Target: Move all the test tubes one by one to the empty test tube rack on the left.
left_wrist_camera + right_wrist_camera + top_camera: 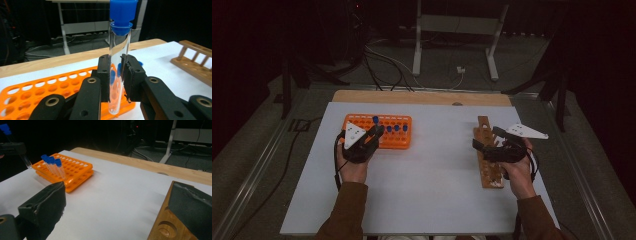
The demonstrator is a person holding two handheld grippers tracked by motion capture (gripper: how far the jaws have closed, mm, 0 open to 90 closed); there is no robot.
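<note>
Where white table (432,180) meets dark room, left gripper (117,77) fingers clamped on capped tube (119,62), right gripper (120,207) fingers apart

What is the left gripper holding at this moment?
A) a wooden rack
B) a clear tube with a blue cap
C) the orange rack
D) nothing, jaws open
B: the left gripper has its jaws closed on the clear blue-capped tube, held upright above the orange rack.

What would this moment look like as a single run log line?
left gripper: shut on blue-capped tube, lifted over orange rack | right gripper: open, over wooden rack | other capped tubes: in orange rack
</note>
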